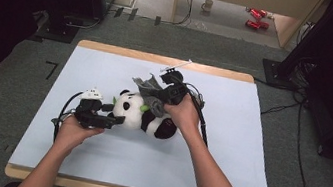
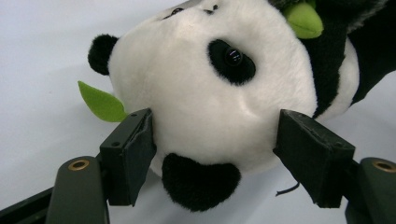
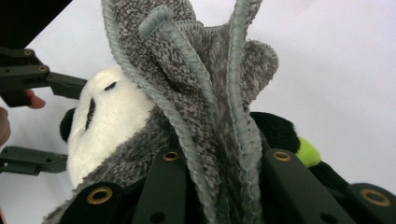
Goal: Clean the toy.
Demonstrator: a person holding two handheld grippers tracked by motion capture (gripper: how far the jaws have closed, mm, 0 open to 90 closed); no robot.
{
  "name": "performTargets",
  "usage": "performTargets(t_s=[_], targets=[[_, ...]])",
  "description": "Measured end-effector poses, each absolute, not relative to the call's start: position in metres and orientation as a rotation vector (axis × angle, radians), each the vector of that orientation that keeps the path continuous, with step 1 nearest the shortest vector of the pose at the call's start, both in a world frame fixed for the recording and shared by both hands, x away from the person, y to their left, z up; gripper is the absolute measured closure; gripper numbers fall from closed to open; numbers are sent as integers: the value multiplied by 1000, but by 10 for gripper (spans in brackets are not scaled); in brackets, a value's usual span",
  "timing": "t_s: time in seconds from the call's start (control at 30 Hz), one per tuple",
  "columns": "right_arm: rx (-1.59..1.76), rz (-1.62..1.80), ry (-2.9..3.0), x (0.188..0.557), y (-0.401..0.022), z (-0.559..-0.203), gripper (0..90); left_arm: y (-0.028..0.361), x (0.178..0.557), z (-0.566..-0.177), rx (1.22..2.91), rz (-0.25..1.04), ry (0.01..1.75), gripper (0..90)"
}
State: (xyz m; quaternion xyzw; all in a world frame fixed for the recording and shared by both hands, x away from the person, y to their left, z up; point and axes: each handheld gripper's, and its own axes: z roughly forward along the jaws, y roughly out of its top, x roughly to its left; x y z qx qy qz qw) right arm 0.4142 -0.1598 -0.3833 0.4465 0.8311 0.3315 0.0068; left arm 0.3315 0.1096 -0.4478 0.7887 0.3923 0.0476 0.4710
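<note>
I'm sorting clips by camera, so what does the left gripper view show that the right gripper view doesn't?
Left gripper view alone: the panda's eye patch, and its green leaf.

Right gripper view alone: a grey knitted cloth pinched between that hand-held gripper's jaws, draped over the toy.

Both: the panda's white head and the pale blue table cover.

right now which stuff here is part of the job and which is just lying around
In the job:
- panda plush, head between the open left claw
- grey knitted cloth, pinched in the shut right claw, draped on the panda

Lying about:
- mug on the floor beyond the table
- red cans beside it
- cables on the floor at right
</note>
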Motion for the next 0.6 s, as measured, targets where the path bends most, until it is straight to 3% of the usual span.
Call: performTargets(t_s=[0.43, 0.6], targets=[[1489, 1017, 2552, 431, -161, -390, 781, 99, 332, -467, 1933, 179, 915, 190], [1504, 1034, 2543, 432, -160, -383, 781, 98, 335, -464, 1921, 181, 946, 335]])
